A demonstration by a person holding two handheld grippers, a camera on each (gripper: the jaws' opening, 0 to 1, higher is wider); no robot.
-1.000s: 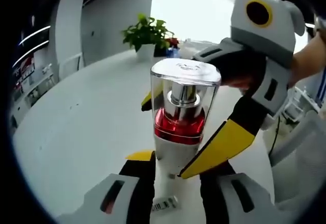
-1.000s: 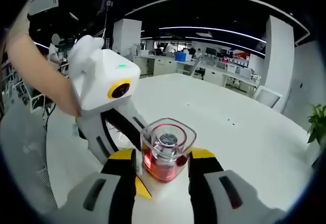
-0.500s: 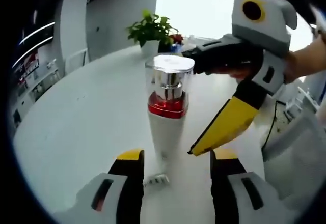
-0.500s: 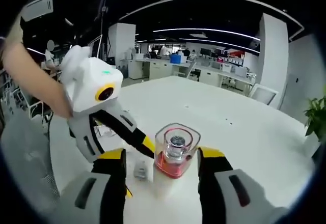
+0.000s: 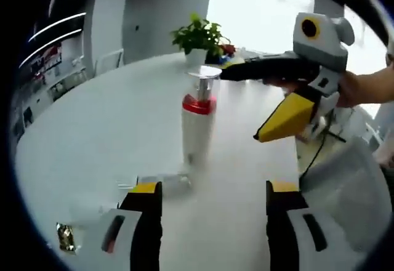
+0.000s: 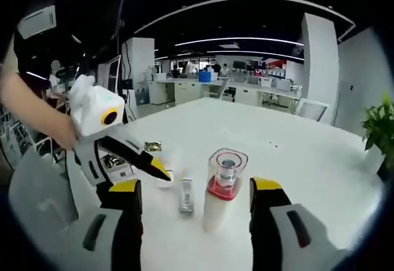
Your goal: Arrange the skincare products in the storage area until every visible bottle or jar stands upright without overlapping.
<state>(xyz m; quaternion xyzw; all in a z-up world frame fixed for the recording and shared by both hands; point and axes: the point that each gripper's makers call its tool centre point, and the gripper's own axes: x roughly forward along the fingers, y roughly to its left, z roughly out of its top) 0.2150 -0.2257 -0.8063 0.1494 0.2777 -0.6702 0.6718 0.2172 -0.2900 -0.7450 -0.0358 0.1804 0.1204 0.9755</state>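
A white pump bottle (image 5: pixel 198 126) with a red band and a clear cap stands upright on the white table (image 5: pixel 92 135). My left gripper (image 5: pixel 215 188) is open, a little short of the bottle, with nothing between its jaws. One of the right gripper's fingers (image 5: pixel 289 114) hangs in from the right, clear of the bottle. In the right gripper view the same bottle (image 6: pixel 223 188) stands between and just beyond my open right gripper (image 6: pixel 196 186). One of the left gripper's fingers (image 6: pixel 132 155) points in from the left. A small tube (image 6: pixel 186 196) lies flat beside the bottle.
The small tube (image 5: pixel 163 182) lies near my left jaw, and a gold sachet (image 5: pixel 64 237) sits at the lower left. More sachets (image 6: pixel 151 146) lie near the far gripper. A potted plant (image 5: pixel 200 37) stands at the table's far edge. A person's arm (image 6: pixel 31 111) holds the left gripper.
Both grippers have let go and pulled back from the bottle, which stays upright. The tube and sachets have come into view as the cameras drew away.
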